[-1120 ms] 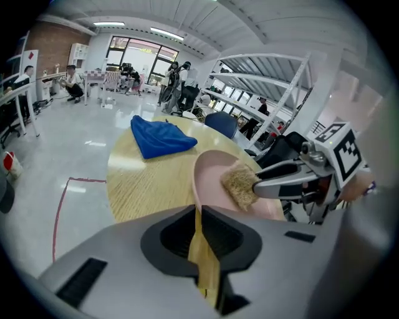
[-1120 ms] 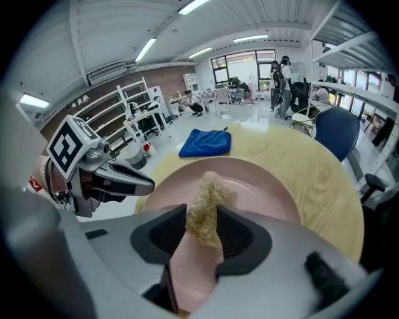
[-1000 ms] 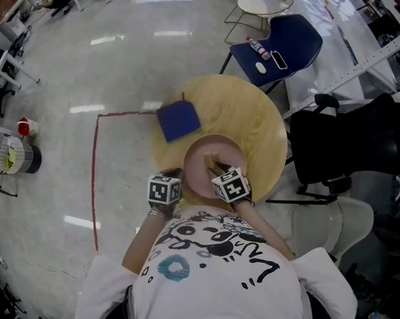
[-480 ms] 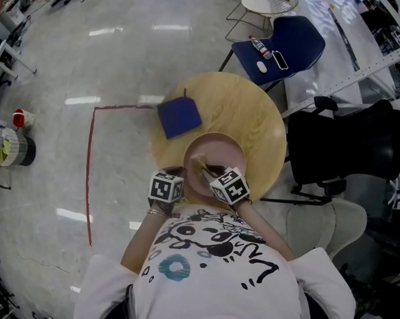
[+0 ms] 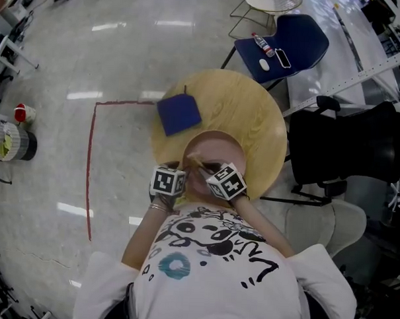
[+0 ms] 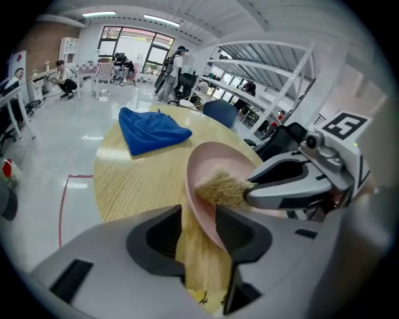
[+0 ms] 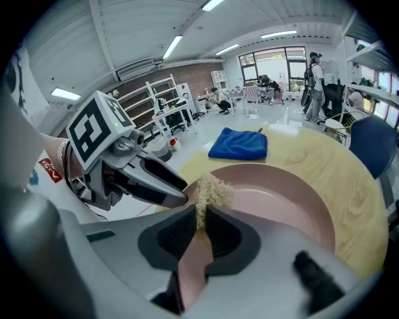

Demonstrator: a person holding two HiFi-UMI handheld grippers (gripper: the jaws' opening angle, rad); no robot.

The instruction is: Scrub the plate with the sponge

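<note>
Head view, sponge: the tan sponge (image 5: 198, 165) sits at the tips of the right hand-held gripper (image 5: 205, 170), just inside the 9 o'clock rim of the pink plate (image 5: 222, 144).
Head view, plate: it lies at the 6 o'clock edge of the round desk (image 5: 252, 111). The left hand-held gripper (image 5: 183, 177) meets its rim at 8 o'clock.
Head view, cloth: a blue cloth (image 5: 178, 115) lies at 11 o'clock from the plate, near its rim.
Head view, markings: each marker cube (image 5: 167, 182) carries black-and-white square patterns. The white shirt (image 5: 215, 255) has black scribbled drawings and a teal ring.
Left gripper view, grip: the jaws stand narrow, clamped on the plate's thin rim.
Left gripper view, sponge: it is at 1 o'clock from the jaws, inside the plate. The right hand-held gripper reaches in from 3 o'clock and pinches it.
Left gripper view, materials: the sponge is coarse, straw-like fibre. The plate is smooth, shallow and matte, the desk is pale grained wood, and the cloth is soft and crumpled.
Right gripper view, grip: the jaws have just been closing and now pinch the sponge in a narrow gap.
Right gripper view, sponge: it sticks out at 12 o'clock above the jaws, over the plate's near rim. The left hand-held gripper's grey fingers (image 7: 159, 184) come in from 9 o'clock, just beside it.
Right gripper view, writing: a red tag (image 7: 50, 168) at 9 o'clock bears white print too small to read.
</note>
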